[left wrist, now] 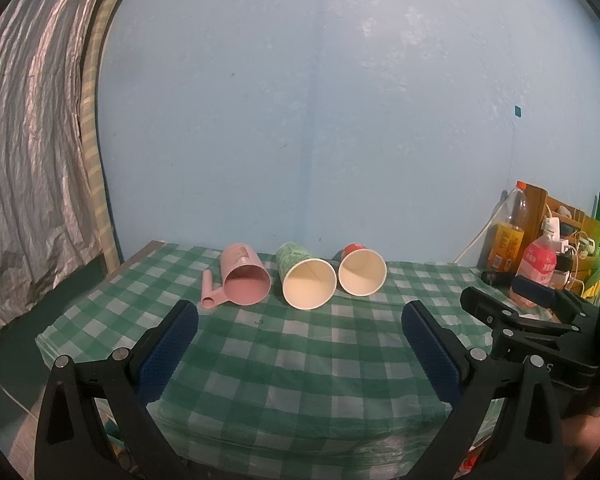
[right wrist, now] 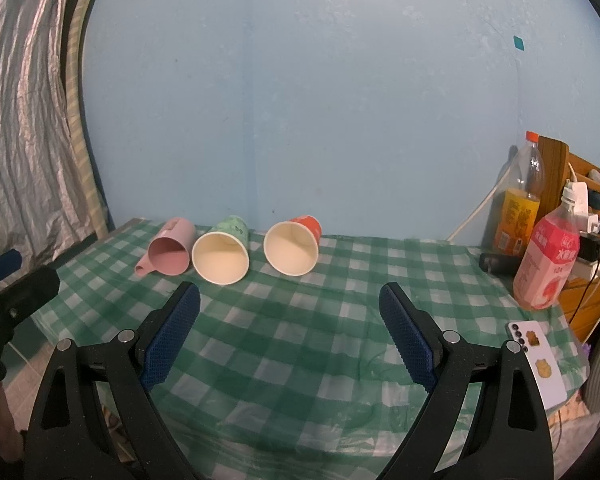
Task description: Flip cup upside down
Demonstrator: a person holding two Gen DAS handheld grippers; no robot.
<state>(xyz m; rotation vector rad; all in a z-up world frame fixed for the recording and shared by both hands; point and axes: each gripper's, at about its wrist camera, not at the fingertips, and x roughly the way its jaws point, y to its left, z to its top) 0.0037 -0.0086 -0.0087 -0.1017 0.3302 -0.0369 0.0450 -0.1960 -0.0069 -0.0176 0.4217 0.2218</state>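
Three cups lie on their sides near the back of the green checked table (left wrist: 300,360), mouths toward me: a pink handled mug (left wrist: 244,280) (right wrist: 170,252), a green paper cup (left wrist: 306,282) (right wrist: 222,254) and a red paper cup (left wrist: 360,270) (right wrist: 294,246). My left gripper (left wrist: 300,320) is open and empty above the table's front part, short of the cups. My right gripper (right wrist: 290,304) is open and empty, also short of them. The right gripper shows at the right edge of the left wrist view (left wrist: 512,300).
Two bottles stand at the table's right end, an orange-capped one (right wrist: 520,204) and a pink-labelled one (right wrist: 548,256), beside a wooden rack with chargers and cables. A white phone (right wrist: 540,360) lies at the front right. A blue wall stands behind; a silver curtain hangs left.
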